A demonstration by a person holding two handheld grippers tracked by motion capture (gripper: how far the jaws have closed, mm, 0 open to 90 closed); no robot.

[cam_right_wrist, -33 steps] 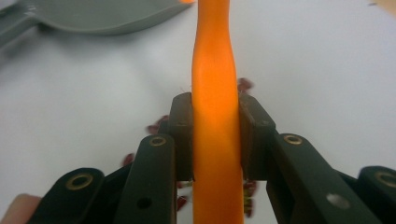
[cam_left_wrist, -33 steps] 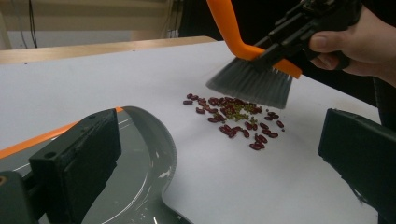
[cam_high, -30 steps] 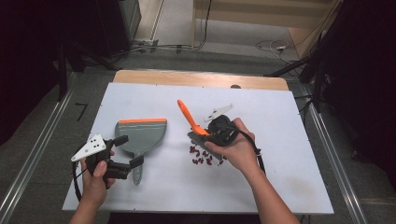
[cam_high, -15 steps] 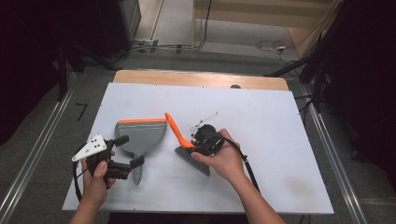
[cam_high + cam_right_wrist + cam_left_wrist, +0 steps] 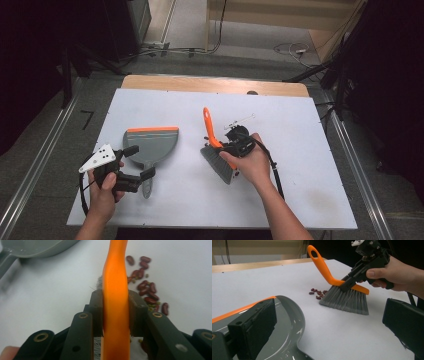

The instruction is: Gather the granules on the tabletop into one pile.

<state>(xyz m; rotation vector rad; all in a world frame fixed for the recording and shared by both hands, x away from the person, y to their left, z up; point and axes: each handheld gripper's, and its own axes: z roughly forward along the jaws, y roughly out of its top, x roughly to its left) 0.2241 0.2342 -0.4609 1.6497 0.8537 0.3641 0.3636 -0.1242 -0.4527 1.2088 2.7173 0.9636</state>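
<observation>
While the white, matte worktop (image 5: 300,190) sits on a wooden table edge amid dark surroundings and grey floor, the left gripper (image 5: 134,172) holds its jaws apart on either side of the handle of a grey plastic dustpan (image 5: 150,142) with an orange lip; whether the pads touch it I cannot tell. To its right, the right gripper (image 5: 226,149) is clamped on a brush (image 5: 216,150) with a curved glossy orange handle and stiff grey bristles. Small dark red beans (image 5: 318,293) lie scattered just beside the bristles.
</observation>
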